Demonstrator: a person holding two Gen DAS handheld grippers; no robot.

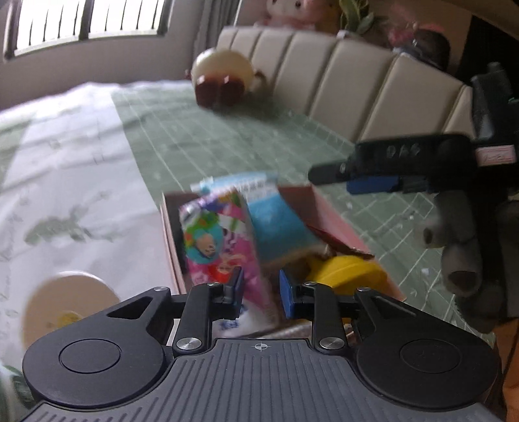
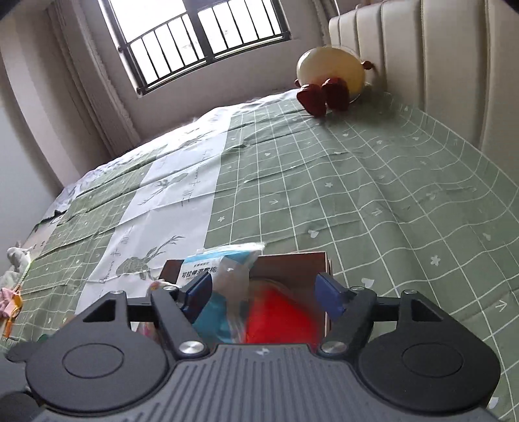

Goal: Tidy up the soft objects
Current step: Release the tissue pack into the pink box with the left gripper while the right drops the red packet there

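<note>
A pink cardboard box stands on the green checked bed. In it are a colourful cartoon packet, a blue packet and a yellow soft object. My left gripper straddles the lower part of the cartoon packet; its blue pads are close to the packet, and contact is unclear. My right gripper is open over the same box, above the blue packet and a red soft object. It also shows in the left wrist view, empty.
A cream plush toy with dark red feet lies by the padded headboard. A round cream object lies on the white sheet at left. More plush toys sit behind the headboard. A window is at the far wall.
</note>
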